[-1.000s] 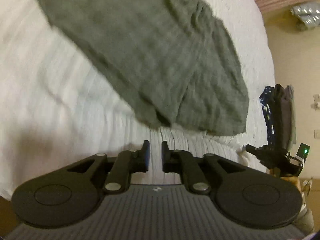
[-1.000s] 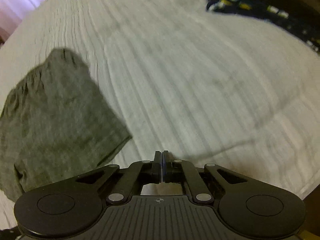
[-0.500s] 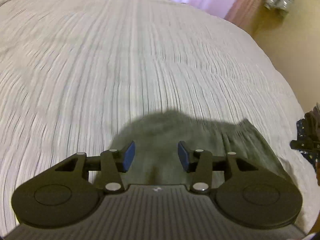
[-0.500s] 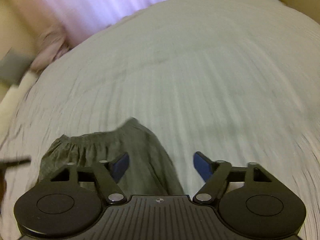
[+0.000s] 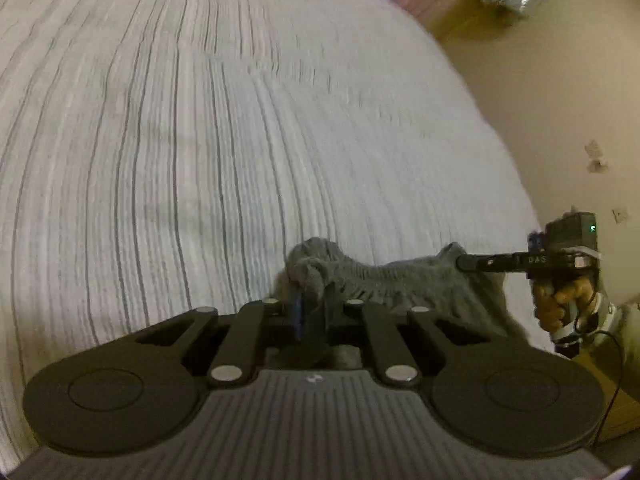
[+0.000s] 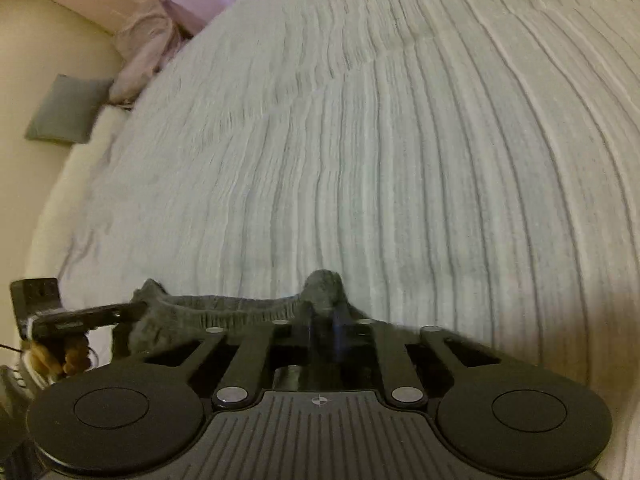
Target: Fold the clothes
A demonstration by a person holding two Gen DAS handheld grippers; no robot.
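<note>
Only the right wrist view shows a grey cushion (image 6: 66, 110). The left gripper (image 5: 311, 312), jaws closing, and right gripper (image 6: 325, 330) each pinch the grey knitted garment (image 5: 384, 280) on the white ribbed bedspread (image 5: 200, 140), both angled downward.

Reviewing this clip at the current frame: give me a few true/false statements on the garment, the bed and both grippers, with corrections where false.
1. The grey garment lies on a striped white bedspread. True.
2. The left gripper is nowhere near the garment. False: its jaws are closing with a bunched corner of the fabric between them.
3. The right gripper is shut on the garment's other corner. True.
4. The garment is bright red. False: it is grey.
5. The gathered edge of the garment stretches between the two grippers. True.
</note>
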